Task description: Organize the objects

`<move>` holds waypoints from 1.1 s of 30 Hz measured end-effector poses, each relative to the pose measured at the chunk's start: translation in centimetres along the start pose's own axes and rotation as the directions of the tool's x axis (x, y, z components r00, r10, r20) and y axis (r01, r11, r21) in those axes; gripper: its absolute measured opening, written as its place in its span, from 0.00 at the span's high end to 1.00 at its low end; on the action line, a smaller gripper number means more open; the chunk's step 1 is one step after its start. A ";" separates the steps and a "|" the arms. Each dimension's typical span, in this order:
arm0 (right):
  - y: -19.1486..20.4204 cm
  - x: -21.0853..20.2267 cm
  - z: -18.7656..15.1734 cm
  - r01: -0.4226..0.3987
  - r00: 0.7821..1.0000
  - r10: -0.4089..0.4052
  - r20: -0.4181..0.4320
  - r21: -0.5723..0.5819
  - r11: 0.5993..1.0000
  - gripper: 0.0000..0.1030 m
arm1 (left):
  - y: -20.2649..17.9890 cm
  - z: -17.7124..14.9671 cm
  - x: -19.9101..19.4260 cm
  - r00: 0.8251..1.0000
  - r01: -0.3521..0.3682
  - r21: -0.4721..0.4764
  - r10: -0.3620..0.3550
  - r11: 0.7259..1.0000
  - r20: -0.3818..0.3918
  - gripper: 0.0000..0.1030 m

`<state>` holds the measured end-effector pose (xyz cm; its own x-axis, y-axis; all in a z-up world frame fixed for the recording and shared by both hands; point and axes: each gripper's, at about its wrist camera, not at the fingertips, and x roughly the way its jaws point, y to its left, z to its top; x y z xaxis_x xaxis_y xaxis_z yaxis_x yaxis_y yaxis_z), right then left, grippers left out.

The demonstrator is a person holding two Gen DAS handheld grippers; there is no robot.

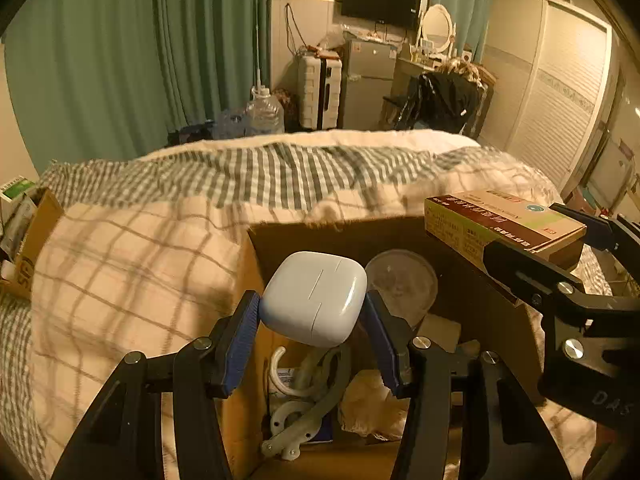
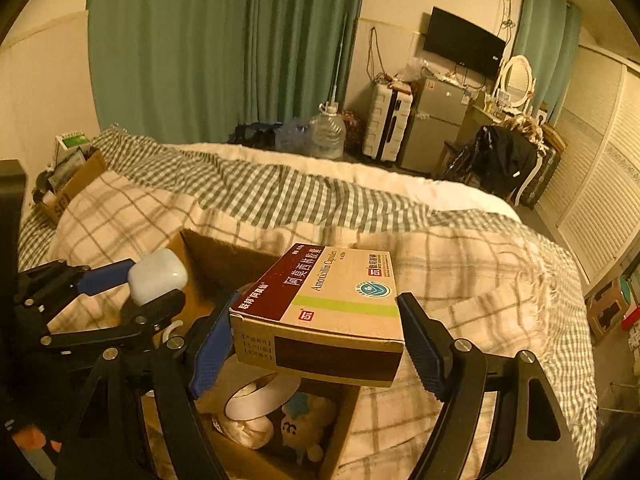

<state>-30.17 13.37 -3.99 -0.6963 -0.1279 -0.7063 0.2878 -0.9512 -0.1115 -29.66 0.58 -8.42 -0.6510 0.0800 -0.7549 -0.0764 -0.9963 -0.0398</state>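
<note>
While both grippers hang over the open cardboard box on the bed, the left gripper is clamped on a white earbud case and the right gripper is squeezing an amoxicillin box by its side edges. I'd guess the case is light but slick and rounded, so grip it mid-body; the carton looks crushable.

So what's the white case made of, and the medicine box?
The white case looks like smooth, glossy hard plastic: it has rounded corners, a thin lid seam and a shiny highlight. The medicine box looks like thin printed cardboard with a matte finish: sharp folded edges, flat panels and a brownish raw edge.
</note>
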 end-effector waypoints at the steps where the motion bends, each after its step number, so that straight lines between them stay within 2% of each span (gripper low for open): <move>1: 0.1 0.4 -0.2 -0.008 1.000 0.008 -0.007 0.001 1.000 0.25 | -0.1 -0.2 0.3 1.000 0.004 0.001 -0.004 1.000 -0.002 0.48; 9: -0.1 0.8 -0.2 -0.037 0.999 0.037 -0.005 0.013 0.999 0.24 | -0.3 -0.6 0.9 0.999 0.046 -0.012 -0.046 0.999 -0.013 0.46; 11: -0.1 0.4 -0.1 -0.030 1.000 0.030 0.005 0.013 0.999 0.17 | -0.4 -0.4 0.2 0.999 0.041 0.000 -0.041 0.999 0.010 0.38; 12: -0.1 0.0 0.0 -0.024 1.000 0.024 0.013 0.016 1.000 0.16 | -0.5 -0.2 -0.3 0.999 0.038 0.006 -0.038 0.999 0.019 0.34; 13: -0.3 -0.6 0.2 -0.020 1.000 0.020 0.023 0.022 1.000 0.15 | -0.8 0.0 -0.9 0.999 0.034 0.009 -0.034 0.999 0.029 0.27; 15: -0.5 -1.8 0.4 -0.017 0.999 0.016 0.037 0.035 0.999 0.14 | -0.9 0.3 -2.3 0.998 0.029 0.011 -0.029 1.000 0.055 0.22; 21: -1.6 -8.5 0.9 0.015 0.994 -0.022 0.108 0.068 0.998 0.07 | -1.1 0.9 -8.4 0.991 -0.002 0.007 0.001 1.000 0.133 0.07; 23: -2.0 -11.4 1.0 0.031 0.990 -0.042 0.138 0.080 0.996 0.00 | -1.1 0.9 -11.2 0.986 -0.002 0.004 0.002 1.000 0.169 0.03; 25: -2.3 -14.5 0.9 0.047 0.983 -0.062 0.175 0.090 0.995 0.00 | -1.3 0.9 -14.2 0.978 -0.005 0.003 0.004 1.000 0.210 0.00; 33: -2.4 -24.9 -0.7 0.081 0.956 -0.106 0.272 0.100 0.992 0.00 | -1.9 -0.4 -24.6 0.944 -0.004 0.027 -0.005 1.000 0.329 0.00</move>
<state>-13.08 19.03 13.43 -0.8752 -0.0978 -0.4737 0.1627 -0.9818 -0.0979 -13.15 0.53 9.96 -0.8627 0.0914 -0.4975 -0.0943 -0.9954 -0.0194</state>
